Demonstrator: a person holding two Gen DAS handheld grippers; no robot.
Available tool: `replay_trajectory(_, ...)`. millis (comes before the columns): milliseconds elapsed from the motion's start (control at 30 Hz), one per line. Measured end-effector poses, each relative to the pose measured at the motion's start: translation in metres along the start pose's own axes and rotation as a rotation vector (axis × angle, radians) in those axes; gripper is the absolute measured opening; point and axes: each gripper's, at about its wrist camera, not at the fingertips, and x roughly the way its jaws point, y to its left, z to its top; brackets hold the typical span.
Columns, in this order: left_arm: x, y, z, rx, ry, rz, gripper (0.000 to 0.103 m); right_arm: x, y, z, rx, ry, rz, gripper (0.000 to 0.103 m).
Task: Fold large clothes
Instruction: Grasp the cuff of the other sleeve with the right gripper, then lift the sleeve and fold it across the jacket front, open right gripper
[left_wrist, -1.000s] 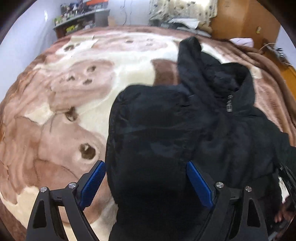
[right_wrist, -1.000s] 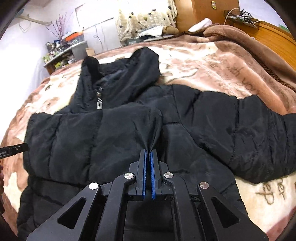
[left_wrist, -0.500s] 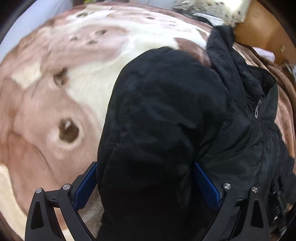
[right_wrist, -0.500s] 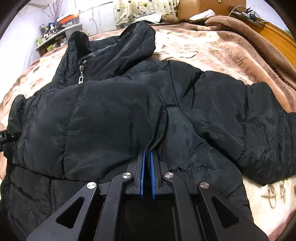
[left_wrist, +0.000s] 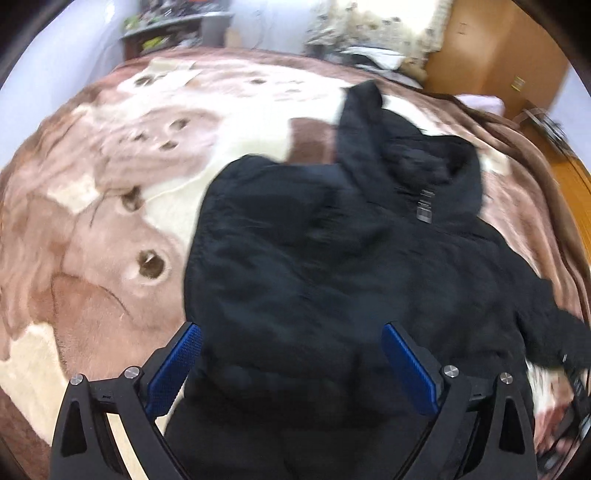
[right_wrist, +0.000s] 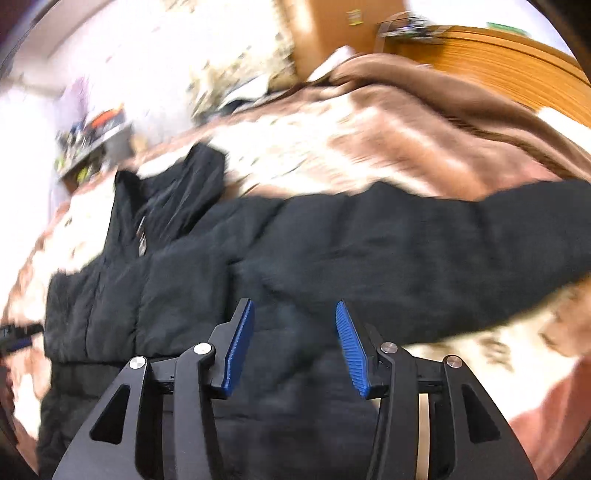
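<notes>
A black puffer jacket (left_wrist: 332, 266) lies on a brown and cream blanket (left_wrist: 110, 229), front up, hood at the far end, one sleeve folded across its chest. My left gripper (left_wrist: 291, 332) is open and empty above the jacket's near left side. In the right wrist view the jacket (right_wrist: 295, 258) fills the middle, with its other sleeve (right_wrist: 498, 229) stretched out to the right. My right gripper (right_wrist: 293, 314) is open and empty just above the jacket's body. Both views are blurred by motion.
The blanket (right_wrist: 388, 122) covers a wide bed. A wooden wardrobe (left_wrist: 498, 48) and a patterned curtain (left_wrist: 373, 29) stand behind it. A cluttered shelf (left_wrist: 173, 26) is at the far left. A wooden headboard (right_wrist: 498, 70) runs along the right.
My right gripper has opened and let go of the jacket fabric, then drawn back. My left gripper, still open, has lifted back from the folded sleeve.
</notes>
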Motion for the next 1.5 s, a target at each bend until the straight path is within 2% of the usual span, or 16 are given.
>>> replay_trajectory(100, -0.029, -0.029, -0.013, 0.065, -0.031, -0.048, 0.099, -0.027, -0.048, 0.003, 0.094, -0.04, -0.038, 0.047)
replay_trajectory(200, -0.044, -0.061, -0.025, 0.066, -0.034, -0.115, 0.099, -0.051, -0.096, 0.003, 0.155, -0.091, -0.122, 0.048)
replay_trajectory(300, -0.04, -0.096, -0.035, 0.075, -0.023, -0.175, 0.099, -0.066, -0.142, 0.002, 0.24, -0.119, -0.197, 0.053)
replay_trajectory(367, -0.03, -0.117, -0.044, 0.096, 0.002, -0.196, 0.099, -0.073, -0.172, 0.002, 0.299, -0.14, -0.235, 0.061)
replay_trajectory(433, -0.017, -0.133, -0.052, 0.107, 0.037, -0.192, 0.099, -0.075, -0.192, 0.004, 0.331, -0.145, -0.258, 0.063)
replay_trajectory(533, -0.002, -0.145, -0.06, 0.129, 0.045, -0.172, 0.099, -0.073, -0.213, 0.008, 0.346, -0.145, -0.286, 0.063)
replay_trajectory(600, 0.007, -0.147, -0.065, 0.139, 0.055, -0.154, 0.099, -0.071, -0.222, 0.011, 0.342, -0.155, -0.271, 0.064)
replay_trajectory(800, 0.029, -0.146, -0.07, 0.146, 0.095, -0.122, 0.099, -0.052, -0.236, 0.021, 0.329, -0.127, -0.319, 0.064)
replay_trajectory(933, 0.035, -0.148, -0.074, 0.186, 0.081, -0.096, 0.099, -0.048, -0.239, 0.025, 0.339, -0.137, -0.341, 0.064)
replay_trajectory(1000, 0.039, -0.145, -0.074, 0.174, 0.099, -0.113, 0.099, -0.049, -0.236, 0.026, 0.325, -0.149, -0.348, 0.05)
replay_trajectory(1067, 0.041, -0.141, -0.074, 0.163, 0.1, -0.107, 0.099, -0.05, -0.233, 0.028, 0.305, -0.149, -0.348, 0.024)
replay_trajectory(1167, 0.043, -0.135, -0.072, 0.155, 0.103, -0.111, 0.099, -0.061, -0.225, 0.032, 0.275, -0.176, -0.333, 0.009)
replay_trajectory(1233, 0.041, -0.128, -0.071, 0.135, 0.107, -0.121, 0.099, -0.068, -0.216, 0.037, 0.253, -0.193, -0.319, 0.006)
replay_trajectory(1500, 0.029, -0.104, -0.061, 0.101, 0.084, -0.131, 0.099, -0.087, -0.155, 0.057, 0.14, -0.251, -0.203, 0.005)
